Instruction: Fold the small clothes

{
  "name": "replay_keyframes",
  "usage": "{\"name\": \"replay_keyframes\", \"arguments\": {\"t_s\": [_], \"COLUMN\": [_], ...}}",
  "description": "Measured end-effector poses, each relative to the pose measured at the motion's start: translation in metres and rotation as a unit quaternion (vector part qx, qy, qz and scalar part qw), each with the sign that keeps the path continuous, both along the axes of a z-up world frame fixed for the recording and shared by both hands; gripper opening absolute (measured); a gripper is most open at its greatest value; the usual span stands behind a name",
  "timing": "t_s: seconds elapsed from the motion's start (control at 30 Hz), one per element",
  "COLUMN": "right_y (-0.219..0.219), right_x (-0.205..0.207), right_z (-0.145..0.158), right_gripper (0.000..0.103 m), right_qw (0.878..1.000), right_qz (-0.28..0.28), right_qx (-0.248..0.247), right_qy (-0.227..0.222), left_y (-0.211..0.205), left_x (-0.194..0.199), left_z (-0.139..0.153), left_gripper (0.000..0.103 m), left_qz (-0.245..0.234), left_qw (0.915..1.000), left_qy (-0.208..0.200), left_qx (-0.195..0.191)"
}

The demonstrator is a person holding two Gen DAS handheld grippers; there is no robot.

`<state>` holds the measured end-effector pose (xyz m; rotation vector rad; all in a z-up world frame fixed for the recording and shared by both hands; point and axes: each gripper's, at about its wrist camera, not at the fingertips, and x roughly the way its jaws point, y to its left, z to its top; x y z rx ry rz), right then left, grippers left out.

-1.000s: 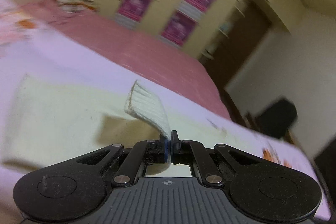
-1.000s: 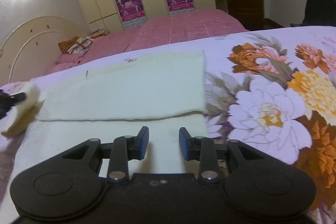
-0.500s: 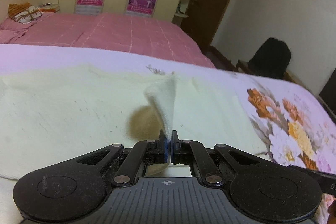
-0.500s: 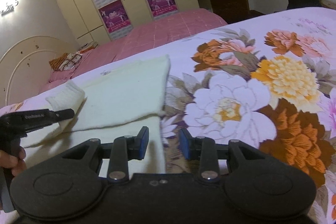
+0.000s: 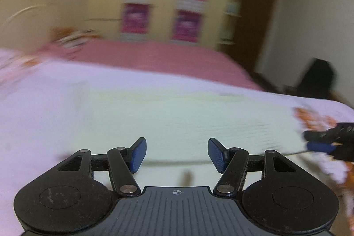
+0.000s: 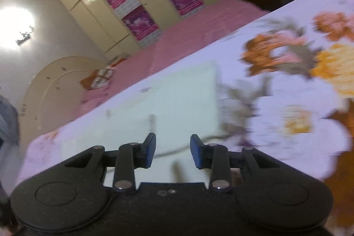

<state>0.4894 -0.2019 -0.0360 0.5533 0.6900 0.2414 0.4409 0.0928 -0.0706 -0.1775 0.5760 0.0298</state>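
With a fold laid, both the left gripper (image 5: 176, 154) and right gripper (image 6: 173, 153) gape wide and empty over the cream garment (image 5: 188, 123) just ahead on the bed (image 6: 287, 103); next likely needs a fresh edge grasp.

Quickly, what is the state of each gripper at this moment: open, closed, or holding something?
Left gripper: open, holding nothing, above the cream garment.
Right gripper: open, holding nothing.

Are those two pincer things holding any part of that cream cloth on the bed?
No. The left gripper and right gripper are both open, empty, over the cream cloth.
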Motion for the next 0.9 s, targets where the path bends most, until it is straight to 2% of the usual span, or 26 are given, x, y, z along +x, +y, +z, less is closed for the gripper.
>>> {"name": "replay_keyframes", "arguments": {"t_s": [0.1,0.2,0.27,0.3,0.33,0.4,0.5,0.63,0.77,0.9], "right_y": [0.027,0.052,0.065,0.070,0.076,0.083,0.089,0.084,0.072,0.058], "right_x": [0.025,0.045,0.049,0.052,0.054,0.054,0.047,0.045,0.045,0.048], "right_z": [-0.010,-0.024,-0.021,-0.018,-0.016,-0.007,0.019,0.051,0.067,0.067], "right_gripper": [0.035,0.034,0.022,0.010,0.008,0.006,0.006,0.006,0.006,0.006], "right_qw": [1.000,0.998,0.997,0.996,0.995,0.994,0.991,0.990,0.987,0.987], "right_qz": [0.025,0.042,0.049,0.055,0.059,0.066,0.068,0.051,0.041,0.026], "right_qx": [-0.002,-0.025,-0.048,-0.059,-0.072,-0.091,-0.107,-0.101,-0.110,-0.113], "right_qy": [0.018,0.040,0.029,0.026,0.022,0.006,-0.045,-0.089,-0.112,-0.108], "left_y": [0.049,0.069,0.064,0.061,0.058,0.054,0.035,0.031,0.029,0.026], "left_x": [-0.018,-0.024,-0.019,-0.016,-0.012,-0.004,0.016,0.026,0.028,0.020], "left_z": [-0.016,-0.024,-0.025,-0.025,-0.025,-0.024,-0.025,-0.024,-0.024,-0.021], "left_gripper": [0.062,0.062,0.062,0.062,0.062,0.062,0.062,0.062,0.062,0.062], "left_qz": [0.051,0.052,0.040,0.037,0.033,0.030,0.025,0.036,0.054,0.063], "left_qw": [0.9978,0.9971,0.9977,0.9980,0.9982,0.9985,0.9988,0.9991,0.9975,0.9974], "left_qy": [0.041,0.055,0.054,0.051,0.049,0.044,0.041,0.023,0.029,0.011], "left_qx": [-0.006,-0.003,0.004,0.009,0.008,0.006,0.008,-0.008,-0.035,-0.032]}}
